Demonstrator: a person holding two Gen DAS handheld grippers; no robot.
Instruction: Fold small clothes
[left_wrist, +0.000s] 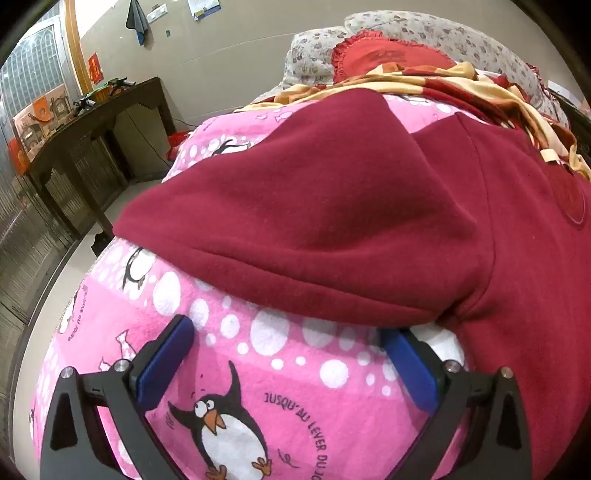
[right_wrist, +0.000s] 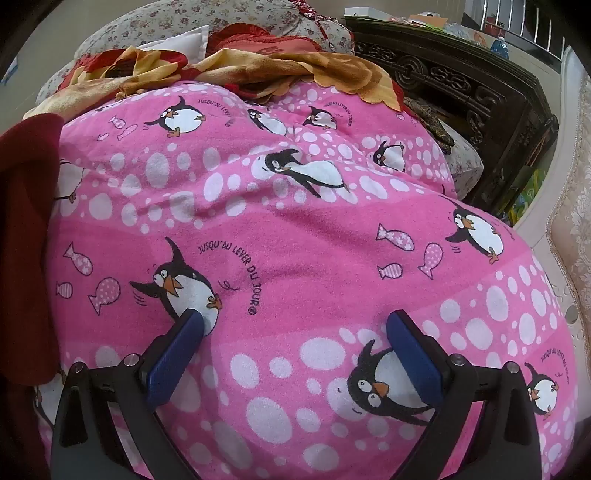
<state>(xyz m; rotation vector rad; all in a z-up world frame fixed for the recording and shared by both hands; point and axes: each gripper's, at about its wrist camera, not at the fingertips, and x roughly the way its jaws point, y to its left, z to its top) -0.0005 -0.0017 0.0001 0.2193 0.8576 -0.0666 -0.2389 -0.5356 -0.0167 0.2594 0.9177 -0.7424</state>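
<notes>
Pink penguin blanket covered bed. Left gripper spread wide, empty, fingertips at hem of maroon garment, which lay rumpled. Right gripper spread wide, empty, over blanket.

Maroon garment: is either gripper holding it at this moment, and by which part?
Neither. Left gripper is open just short of the maroon garment hem; right gripper is open over the pink penguin blanket.
</notes>
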